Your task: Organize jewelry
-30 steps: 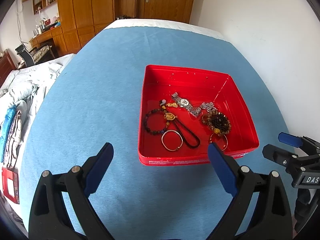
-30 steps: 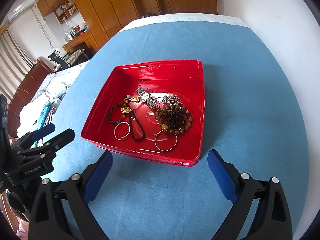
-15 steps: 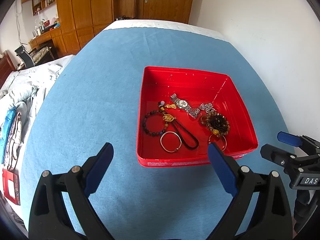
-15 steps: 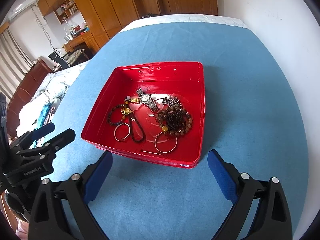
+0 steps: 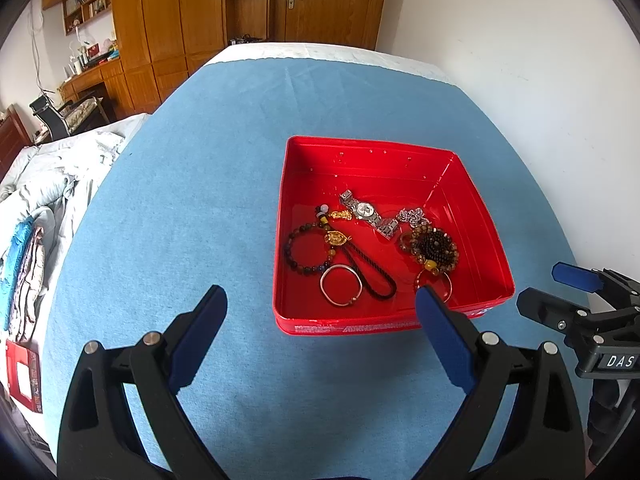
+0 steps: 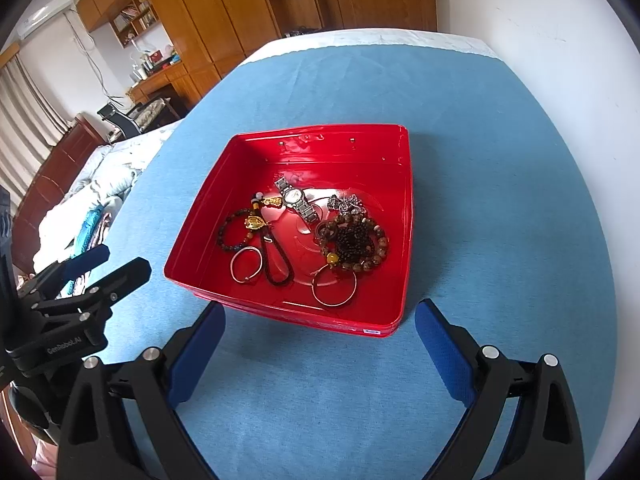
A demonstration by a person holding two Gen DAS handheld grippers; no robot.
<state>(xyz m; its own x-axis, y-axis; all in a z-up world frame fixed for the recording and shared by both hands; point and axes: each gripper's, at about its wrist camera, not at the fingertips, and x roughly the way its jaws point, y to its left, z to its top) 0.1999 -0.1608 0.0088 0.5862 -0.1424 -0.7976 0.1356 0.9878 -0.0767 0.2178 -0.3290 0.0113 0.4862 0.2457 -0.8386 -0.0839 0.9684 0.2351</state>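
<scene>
While both tools — left tool (image 5: 320, 320) and right tool (image 6: 320, 322) — hover spread wide and empty, the red tray (image 6: 404, 216) holds tangled jewelry. Take the stiff, light silver bangle (image 6: 245, 265) by its rim — beads would slip.

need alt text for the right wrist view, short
A red tray on a blue cloth holds a silver watch, beaded bracelets, two metal bangles and a black cord loop. The open right tool frames the near edge, with the left tool at the left.
</scene>
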